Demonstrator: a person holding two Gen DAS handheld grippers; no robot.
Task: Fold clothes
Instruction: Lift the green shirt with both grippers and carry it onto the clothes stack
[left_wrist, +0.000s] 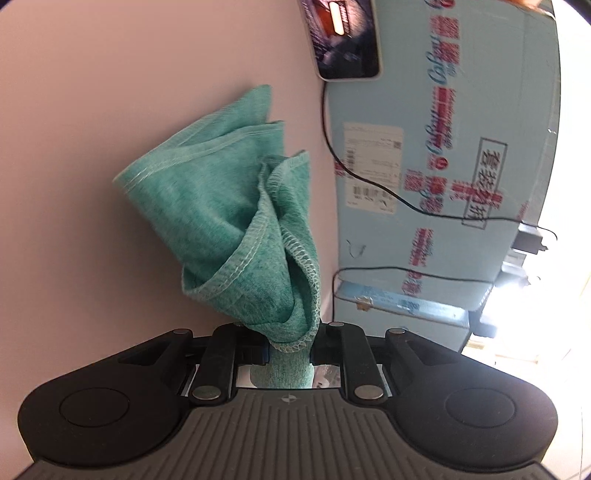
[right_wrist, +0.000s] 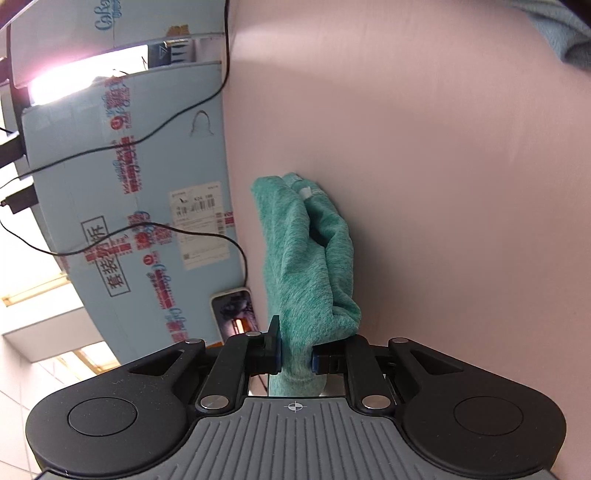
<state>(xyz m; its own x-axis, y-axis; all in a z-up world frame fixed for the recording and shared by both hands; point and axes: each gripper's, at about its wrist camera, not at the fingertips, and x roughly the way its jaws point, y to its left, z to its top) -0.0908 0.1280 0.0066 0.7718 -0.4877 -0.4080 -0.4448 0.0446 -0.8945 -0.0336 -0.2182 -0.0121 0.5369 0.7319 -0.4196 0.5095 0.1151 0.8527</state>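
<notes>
Nearest the left wrist camera, the left gripper (left_wrist: 290, 343) pinches a bunched corner of the teal garment (left_wrist: 229, 221) between its fingers, which press on the cloth from both sides. From that pinch the fabric fans out toward 11 o'clock in loose folds with stitched hems showing, lifted above the pale pink bench (left_wrist: 110, 147). At 1 o'clock a light blue cardboard box (left_wrist: 480, 110) printed with red tape and a shipping label lies along the bench edge, a black cable (left_wrist: 369, 181) trailing across it, and a phone (left_wrist: 343, 37) with a lit screen sits at 12 o'clock.

From the right wrist camera, the right gripper (right_wrist: 297, 354) likewise clamps a thick roll of the same teal garment (right_wrist: 303, 251), its blue-padded fingers (right_wrist: 275, 350) squeezing the cloth. The roll runs up toward 12 o'clock, its far end near the bench (right_wrist: 443, 184); whether it touches cannot be told. More teal cloth shows at 1 o'clock in the far corner. The box (right_wrist: 110, 184) lies at 10 o'clock, the phone (right_wrist: 236, 314) just left of the fingers.
</notes>
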